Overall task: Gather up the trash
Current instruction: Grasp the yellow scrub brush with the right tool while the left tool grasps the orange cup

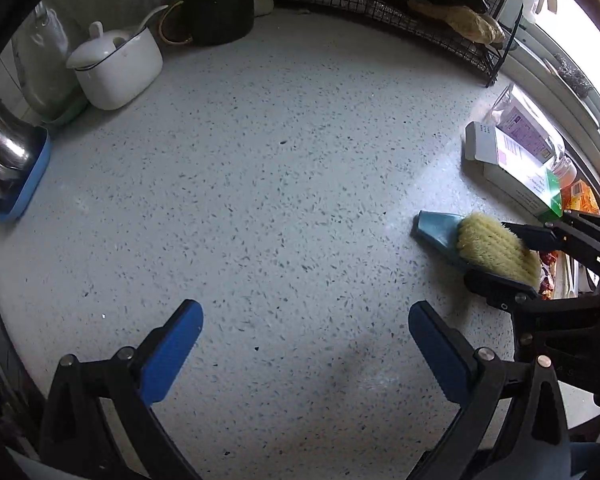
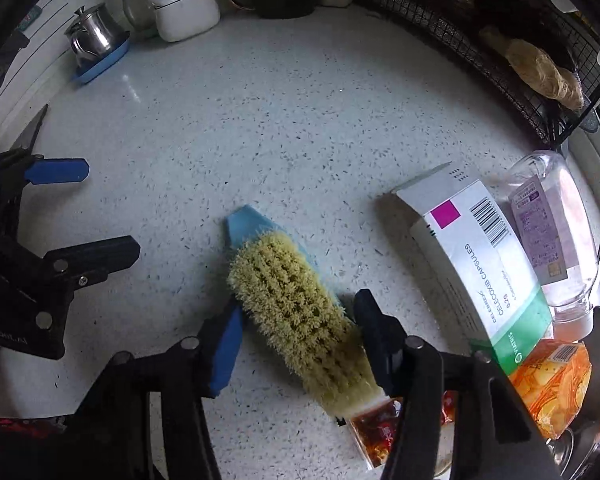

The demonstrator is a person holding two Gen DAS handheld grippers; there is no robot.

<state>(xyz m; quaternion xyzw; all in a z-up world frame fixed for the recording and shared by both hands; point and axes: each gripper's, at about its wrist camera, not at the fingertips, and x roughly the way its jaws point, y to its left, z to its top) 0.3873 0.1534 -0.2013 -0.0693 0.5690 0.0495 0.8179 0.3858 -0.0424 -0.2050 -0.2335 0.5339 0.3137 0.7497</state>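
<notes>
Right wrist view: my right gripper (image 2: 296,332) clasps the brush (image 2: 300,320) on the speckled countertop (image 2: 260,120); my left gripper (image 1: 304,332) gapes empty.

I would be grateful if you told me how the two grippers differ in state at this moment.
The right gripper straddles the scrub brush, its fingers against the bristle sides; the left gripper has nothing between its fingers. The right gripper's jaws stand narrower, the left gripper's wide open over the bare speckled countertop. Both point steeply down at the counter.
</notes>
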